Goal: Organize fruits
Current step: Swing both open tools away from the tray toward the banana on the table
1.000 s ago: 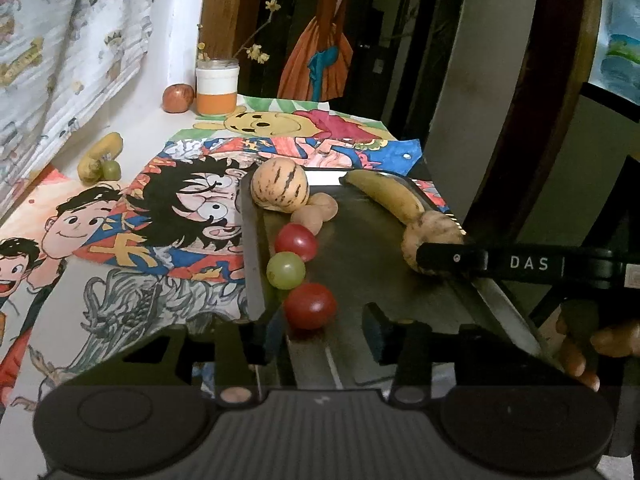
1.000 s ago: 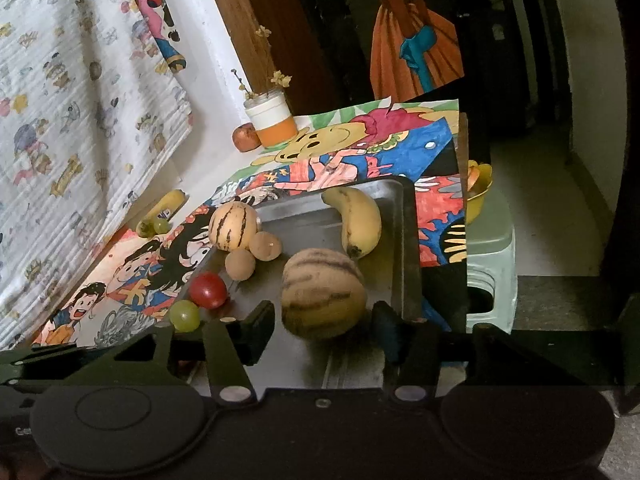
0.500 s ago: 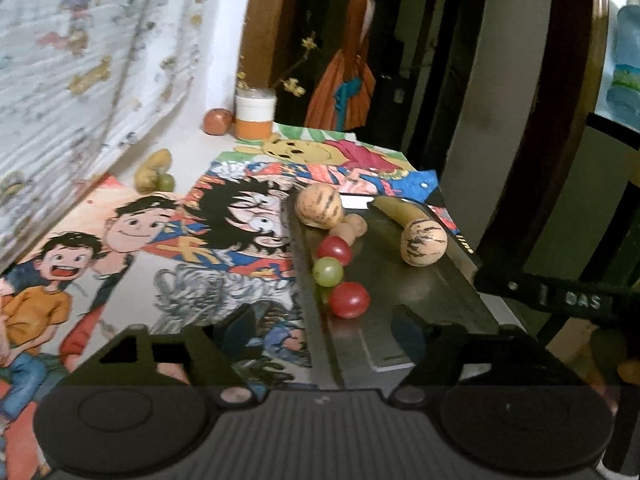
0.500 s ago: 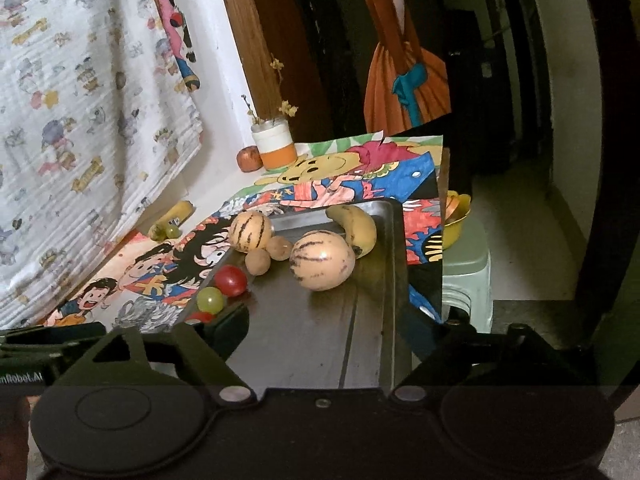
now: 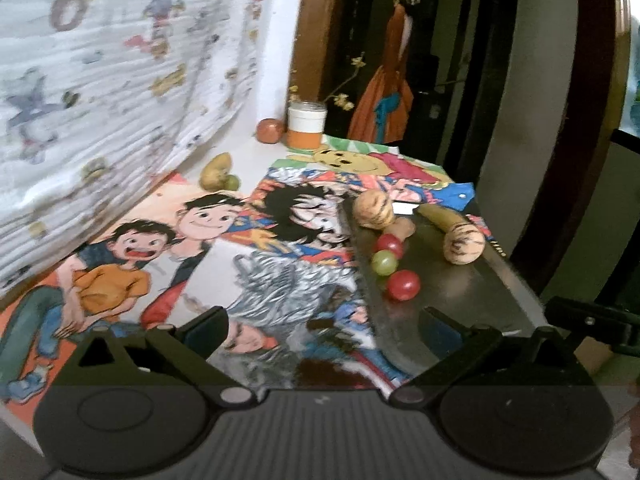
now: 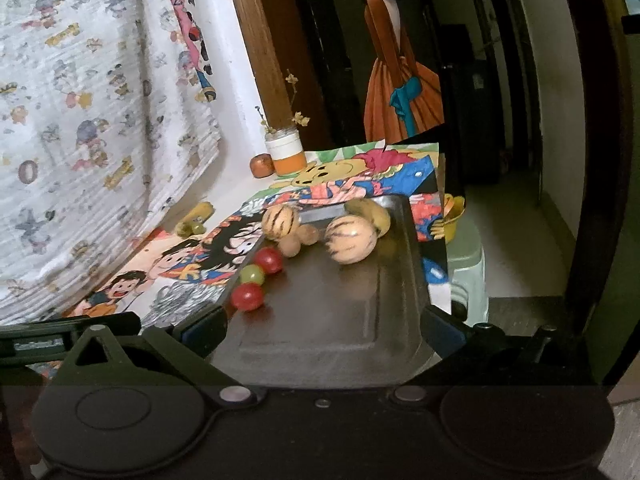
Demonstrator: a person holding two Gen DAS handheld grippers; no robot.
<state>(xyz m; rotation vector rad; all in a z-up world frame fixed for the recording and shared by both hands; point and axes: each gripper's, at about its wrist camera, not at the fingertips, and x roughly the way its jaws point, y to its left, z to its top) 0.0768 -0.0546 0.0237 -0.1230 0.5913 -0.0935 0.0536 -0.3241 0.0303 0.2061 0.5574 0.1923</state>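
Observation:
A dark metal tray (image 5: 472, 300) (image 6: 340, 312) holds two striped melons (image 6: 351, 239) (image 6: 281, 221), a banana (image 6: 370, 210), two small brown fruits (image 6: 299, 240), two red tomatoes (image 6: 247, 296) and a green grape (image 6: 252, 274). The nearer melon (image 5: 464, 241) lies on the tray beside the banana (image 5: 440, 216). My left gripper (image 5: 320, 328) is open and empty, above the cartoon cloth at the tray's left edge. My right gripper (image 6: 324, 326) is open and empty, over the tray's near end. A yellow fruit with a green grape (image 5: 218, 172) lies off the tray by the wall.
A white and orange jar (image 5: 306, 126) and a red apple (image 5: 270, 131) stand at the back by the wall. A patterned curtain (image 5: 100, 100) hangs on the left. A green stool with a yellow bowl (image 6: 454, 216) stands right of the table.
The right gripper has opened and let go of the striped melon, which now rests on the tray by the banana. Both grippers have drawn back; the left one has opened wider and shifted left.

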